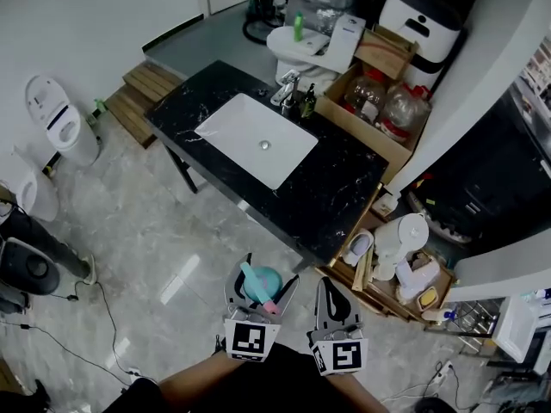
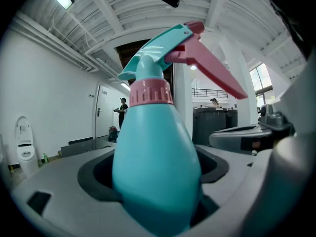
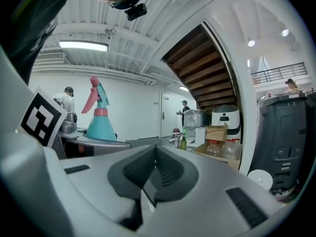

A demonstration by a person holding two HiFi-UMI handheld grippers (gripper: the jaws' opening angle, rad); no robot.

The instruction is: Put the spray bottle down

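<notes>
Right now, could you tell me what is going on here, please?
A person holds a two-jaw gripper in each hand. The left gripper is shut on a teal plastic spray bottle with a pink trigger, carried in the air above the grey tiled floor, short of the black marble counter with its white rectangular sink. The right gripper is shut and empty beside it. The bottle has not been put down yet.

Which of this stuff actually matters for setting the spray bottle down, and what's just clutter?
Belongs to the job:
- spray bottle, clamped in the left gripper
- black countertop, probably the landing spot

Just lying about:
- sink basin and faucet
- cardboard box of bottles
- toilet
- right gripper, shut and empty
</notes>
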